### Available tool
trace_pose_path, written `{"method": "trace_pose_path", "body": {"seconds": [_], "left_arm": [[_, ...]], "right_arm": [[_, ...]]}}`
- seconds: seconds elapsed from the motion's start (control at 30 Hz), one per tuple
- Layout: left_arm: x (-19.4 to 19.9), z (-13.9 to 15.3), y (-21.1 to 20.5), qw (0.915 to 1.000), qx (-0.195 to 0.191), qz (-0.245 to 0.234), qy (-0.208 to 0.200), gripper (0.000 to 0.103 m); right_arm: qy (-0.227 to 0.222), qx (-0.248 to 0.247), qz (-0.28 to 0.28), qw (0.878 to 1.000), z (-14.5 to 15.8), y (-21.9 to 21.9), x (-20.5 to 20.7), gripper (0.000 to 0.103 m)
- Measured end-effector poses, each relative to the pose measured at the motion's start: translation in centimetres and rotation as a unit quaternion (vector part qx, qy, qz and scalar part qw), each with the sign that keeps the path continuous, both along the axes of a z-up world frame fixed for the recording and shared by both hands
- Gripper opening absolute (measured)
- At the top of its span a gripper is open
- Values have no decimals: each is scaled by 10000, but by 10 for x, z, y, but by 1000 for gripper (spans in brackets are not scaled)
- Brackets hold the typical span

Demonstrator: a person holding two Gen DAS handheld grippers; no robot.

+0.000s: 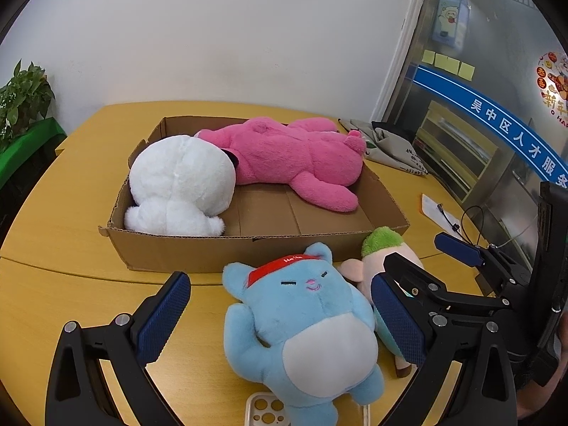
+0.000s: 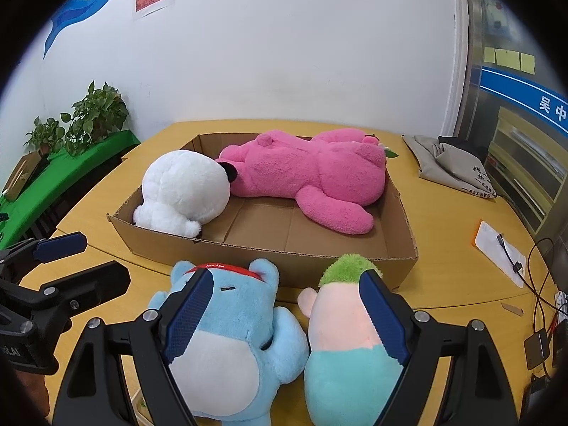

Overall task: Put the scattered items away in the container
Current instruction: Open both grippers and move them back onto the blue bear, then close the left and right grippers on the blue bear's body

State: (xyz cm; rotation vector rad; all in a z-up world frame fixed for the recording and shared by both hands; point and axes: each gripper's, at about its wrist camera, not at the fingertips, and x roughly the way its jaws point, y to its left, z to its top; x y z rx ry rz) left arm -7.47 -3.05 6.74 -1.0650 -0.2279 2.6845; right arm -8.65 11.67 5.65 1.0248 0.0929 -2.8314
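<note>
The soft blue plush cat with a red headband [image 1: 301,330] lies on the table between my left gripper's [image 1: 280,316] wide-open jaws, ready for lifting into the shallow cardboard box [image 1: 248,245]; my right gripper [image 2: 284,319] gapes too.

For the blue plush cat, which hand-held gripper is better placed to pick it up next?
Left. The left hand-held gripper stands open with the blue plush cat centred between its fingers, while the right hand-held gripper straddles both the cat and the green-haired plush.

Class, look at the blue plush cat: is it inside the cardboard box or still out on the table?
Out. The blue plush cat lies on its back on the table, in front of the cardboard box.
</note>
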Motion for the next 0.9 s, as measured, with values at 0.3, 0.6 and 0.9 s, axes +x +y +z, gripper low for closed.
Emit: {"method": "trace_pose_path", "body": {"seconds": [0.3,0.6,0.9], "left_arm": [[0,-3,0,10000,54,-16,-49,103],[-3,-13,-5,9998,97,13,-174,103],[-7,-44,-31,9981,191,196,-551,103]], "right_arm": [[-43,-47,-15,10000,-4,4,3,84],[-269,-133,198,9994,-20,9,4,84],[-932,-226,1300,9869,-66,-27,9,85]]}}
